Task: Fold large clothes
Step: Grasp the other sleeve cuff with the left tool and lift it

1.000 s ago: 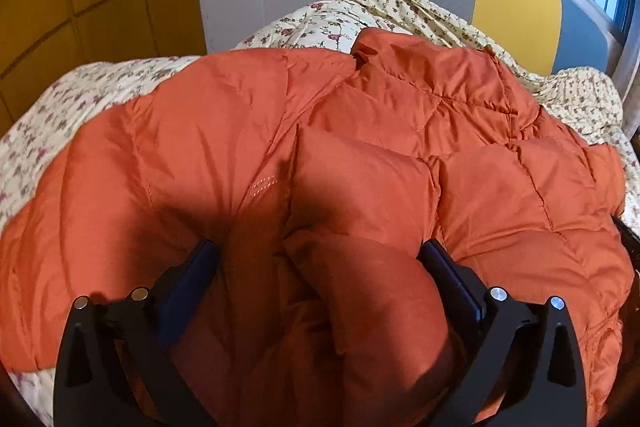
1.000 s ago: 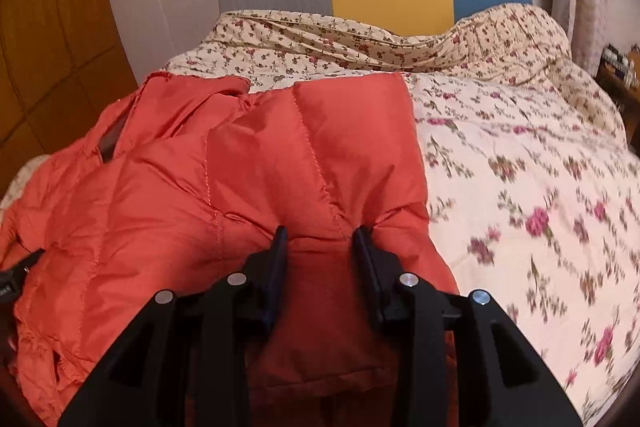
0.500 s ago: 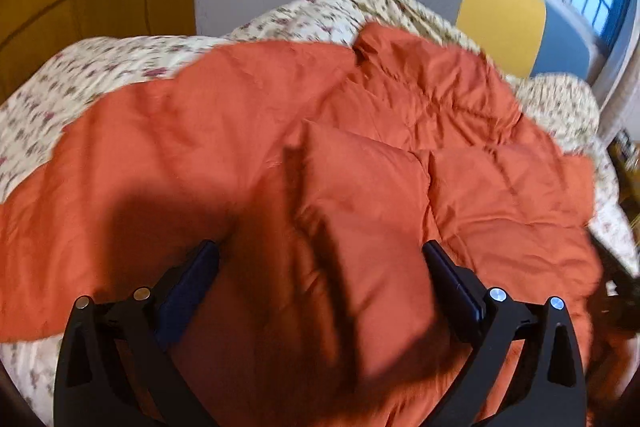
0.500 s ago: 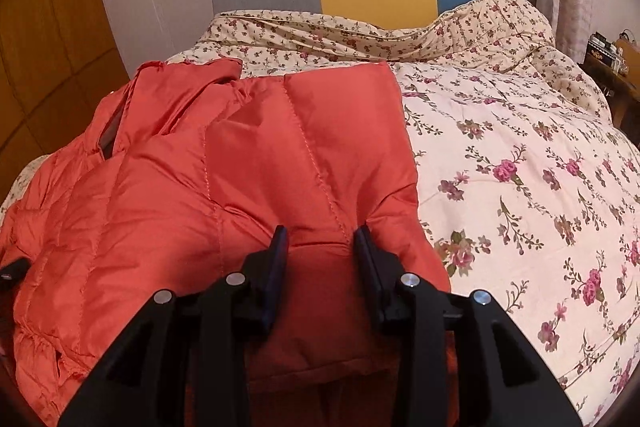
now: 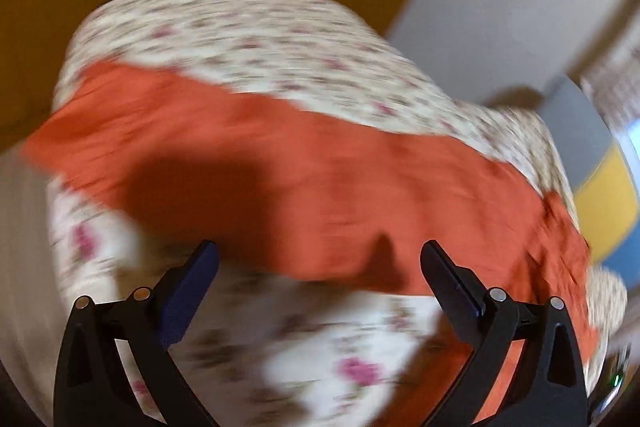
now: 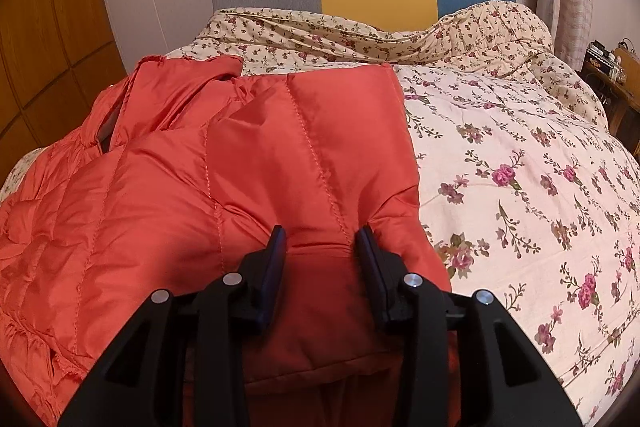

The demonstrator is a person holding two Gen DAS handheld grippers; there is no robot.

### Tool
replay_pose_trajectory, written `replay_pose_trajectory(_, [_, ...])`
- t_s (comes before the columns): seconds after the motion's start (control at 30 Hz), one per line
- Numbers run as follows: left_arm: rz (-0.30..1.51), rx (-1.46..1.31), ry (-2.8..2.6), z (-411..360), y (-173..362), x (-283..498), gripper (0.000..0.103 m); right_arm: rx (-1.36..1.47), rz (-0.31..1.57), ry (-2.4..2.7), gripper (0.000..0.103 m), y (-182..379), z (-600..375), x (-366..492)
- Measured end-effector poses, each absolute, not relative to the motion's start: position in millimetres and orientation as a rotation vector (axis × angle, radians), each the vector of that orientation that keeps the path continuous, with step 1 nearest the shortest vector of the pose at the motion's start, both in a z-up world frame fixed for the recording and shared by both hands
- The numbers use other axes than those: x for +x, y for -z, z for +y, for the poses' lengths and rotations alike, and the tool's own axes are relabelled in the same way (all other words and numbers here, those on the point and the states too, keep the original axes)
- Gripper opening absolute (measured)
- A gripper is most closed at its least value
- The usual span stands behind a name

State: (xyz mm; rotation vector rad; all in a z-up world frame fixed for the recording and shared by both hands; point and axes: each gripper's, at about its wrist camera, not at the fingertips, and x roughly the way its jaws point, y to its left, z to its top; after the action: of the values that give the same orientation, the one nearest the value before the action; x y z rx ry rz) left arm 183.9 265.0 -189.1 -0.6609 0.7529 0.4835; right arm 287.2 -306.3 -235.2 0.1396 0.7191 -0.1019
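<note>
The right gripper (image 6: 320,241) pinches the orange jacket (image 6: 248,163) at its near right edge, while the left gripper (image 5: 318,259) hangs spread and empty just near of it.

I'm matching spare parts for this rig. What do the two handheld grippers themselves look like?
Both look alike. The left gripper and right gripper have matte black frames with triangular cut-outs, round silver pivot pins and two flat fingers faced with dark blue pads. No cables, markings, hands or sleeves show in either wrist view.
</note>
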Motion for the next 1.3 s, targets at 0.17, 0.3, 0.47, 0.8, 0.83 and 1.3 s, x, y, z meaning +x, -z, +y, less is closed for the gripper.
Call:
replay_pose_trajectory(0.17, [0.689,-0.800,-0.632,303,204,143,0.100,0.141,0.718,0.101,0.037,235,-307,287])
replay_pose_trajectory(0.3, [0.603,-0.906,-0.637,335,204,144,0.099,0.138,0.719,0.103,0.038,235,-307,287])
replay_pose_trajectory(0.47, [0.508,-1.045,-0.690,366,208,152,0.089,0.139,0.719,0.101,0.038,236,-307,287])
replay_pose_trajectory(0.8, [0.379,-0.839,-0.592,336,157,184,0.021,0.141,0.718,0.101,0.038,236,-307,287])
replay_pose_trajectory(0.83, [0.356,-0.792,-0.572,327,149,186,0.021,0.141,0.718,0.101,0.038,236,-307,287])
replay_pose_trajectory(1.3, [0.245,-0.243,-0.170,138,84,226,0.021,0.143,0.717,0.100,0.038,236,-308,287])
